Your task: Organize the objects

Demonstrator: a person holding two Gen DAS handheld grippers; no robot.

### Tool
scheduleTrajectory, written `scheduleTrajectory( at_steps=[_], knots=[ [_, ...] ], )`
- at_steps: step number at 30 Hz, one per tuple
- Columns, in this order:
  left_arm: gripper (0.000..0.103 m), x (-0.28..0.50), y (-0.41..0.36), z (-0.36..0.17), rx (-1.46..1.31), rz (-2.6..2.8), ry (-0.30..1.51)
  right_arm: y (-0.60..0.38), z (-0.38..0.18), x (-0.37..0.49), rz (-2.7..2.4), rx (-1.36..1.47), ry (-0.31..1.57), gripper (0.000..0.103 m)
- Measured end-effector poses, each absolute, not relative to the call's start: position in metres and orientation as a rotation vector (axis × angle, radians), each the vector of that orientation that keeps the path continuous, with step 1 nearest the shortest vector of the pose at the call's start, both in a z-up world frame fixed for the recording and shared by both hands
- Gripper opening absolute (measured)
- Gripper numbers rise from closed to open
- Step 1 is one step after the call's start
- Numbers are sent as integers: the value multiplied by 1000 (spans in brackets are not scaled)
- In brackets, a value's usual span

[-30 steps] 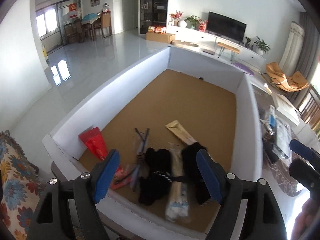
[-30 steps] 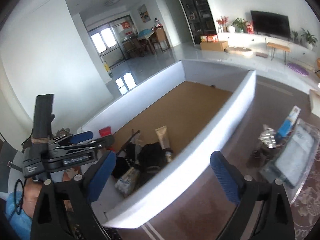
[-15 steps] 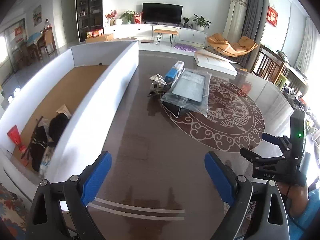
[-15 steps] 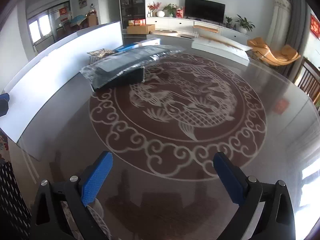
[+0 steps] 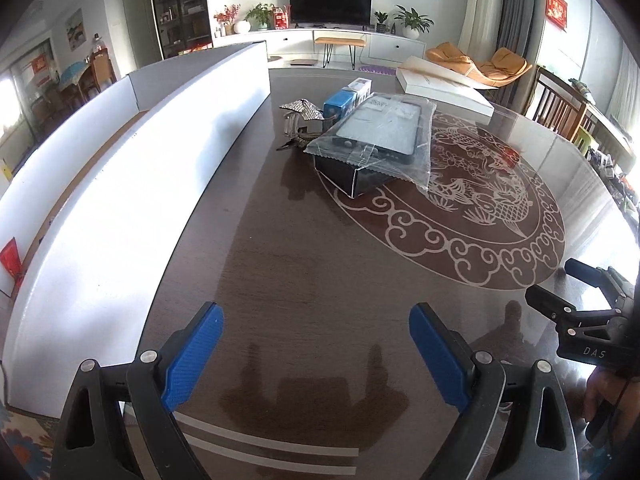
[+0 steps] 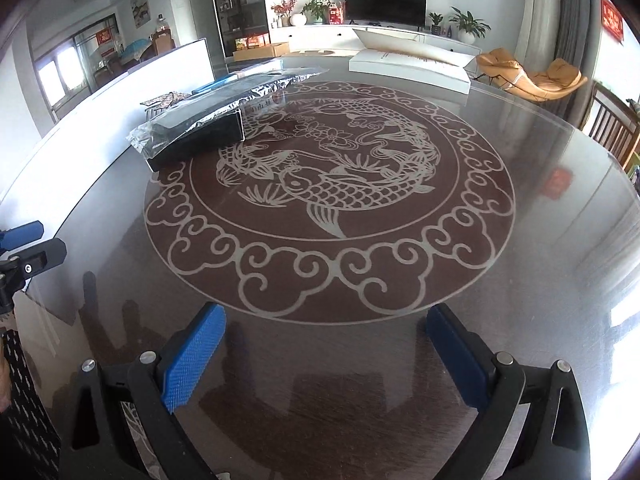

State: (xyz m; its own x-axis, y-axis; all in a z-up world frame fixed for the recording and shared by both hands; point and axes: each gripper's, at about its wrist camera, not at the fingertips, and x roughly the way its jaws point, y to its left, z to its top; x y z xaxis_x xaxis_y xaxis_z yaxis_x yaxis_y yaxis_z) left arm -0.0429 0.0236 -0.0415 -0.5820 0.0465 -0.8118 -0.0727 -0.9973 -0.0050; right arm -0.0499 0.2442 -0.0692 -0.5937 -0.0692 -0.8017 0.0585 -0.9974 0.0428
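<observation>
Left gripper (image 5: 316, 354) is spread wide with nothing between the blue pads, just bare dark table (image 5: 304, 264) under it. Its jaws were opening a moment ago and they're empty. Right gripper (image 6: 326, 354) looks the same: jaws wide apart, holding nothing, hovering over the near edge of the fish medallion (image 6: 328, 200) on the tabletop.

Neither one is touching anything as far as I can see.

The stuff to sort is well ahead of both grippers. There's a black box (image 5: 356, 176) with a bagged dark slab (image 5: 380, 128) lying on top of it, sitting at the far-left rim of the medallion. Just behind that is a little blue box (image 5: 340, 102) and a crinkly silver thing (image 5: 302, 108), can't tell what that one is.

The big white bin (image 5: 132, 184) runs along the left side of the table, right beside the left gripper. A red packet (image 5: 12, 260) peeks out inside it at the near end.
</observation>
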Motion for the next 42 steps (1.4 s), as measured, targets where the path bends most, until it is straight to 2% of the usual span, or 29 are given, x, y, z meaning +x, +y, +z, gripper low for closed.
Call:
scheduleTrajectory(
  at_steps=[8,16,20,23,42],
  knots=[
    [95,-50,22,-65,-1464,2768,90,243,-70,-49,-2772,1396,0,101],
    [95,-54,2,-73,-1517,2769,-66,239,-72,-51,-2766,1431,40,103],
    [96,-56,7,-75,-1522,2783,-16,239,-73,-51,-2769,1433,41,103],
    [103,-58,11,-76,-1518,2772,-3,239,-73,-51,-2768,1433,42,103],
    [103,-57,11,-77,-1496,2787,-9,239,-73,-51,-2767,1433,42,103]
  ],
)
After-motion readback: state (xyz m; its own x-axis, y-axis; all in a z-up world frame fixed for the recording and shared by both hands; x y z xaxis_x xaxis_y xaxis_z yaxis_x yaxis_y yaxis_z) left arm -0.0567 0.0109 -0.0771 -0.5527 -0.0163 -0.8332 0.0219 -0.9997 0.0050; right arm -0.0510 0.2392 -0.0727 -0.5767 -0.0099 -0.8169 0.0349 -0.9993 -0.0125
